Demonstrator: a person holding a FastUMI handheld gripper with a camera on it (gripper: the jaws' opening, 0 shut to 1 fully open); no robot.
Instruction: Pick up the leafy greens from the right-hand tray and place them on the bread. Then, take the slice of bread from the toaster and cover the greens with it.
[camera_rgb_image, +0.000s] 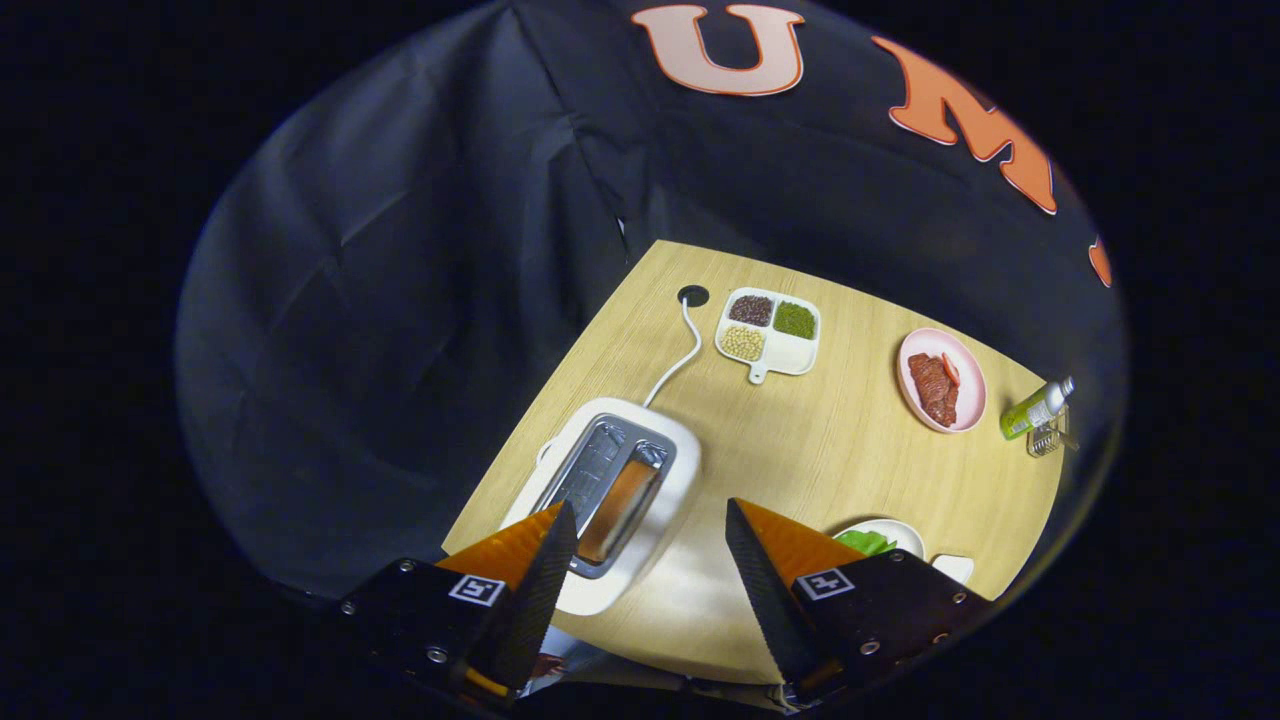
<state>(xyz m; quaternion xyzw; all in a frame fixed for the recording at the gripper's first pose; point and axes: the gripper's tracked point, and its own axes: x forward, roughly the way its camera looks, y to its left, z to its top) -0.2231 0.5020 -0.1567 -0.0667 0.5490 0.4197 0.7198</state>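
My gripper (650, 540) hangs open high above the wooden table (800, 460), with nothing between its fingers. Just ahead of the left finger stands the white toaster (610, 490), seen from above, with a slice of bread (618, 508) standing in its right slot. Behind the right finger lies a white tray (900, 535) holding the leafy greens (866, 542), partly hidden by that finger. The bread that lies on the table is hidden from me.
Beyond the toaster, a white divided dish (770, 335) holds beans and grains. A pink plate (942, 380) with red meat sits to the far right, next to a green bottle (1036, 408) and a small metal rack (1046, 438). The toaster's cord (680, 360) runs to a table hole (692, 295).
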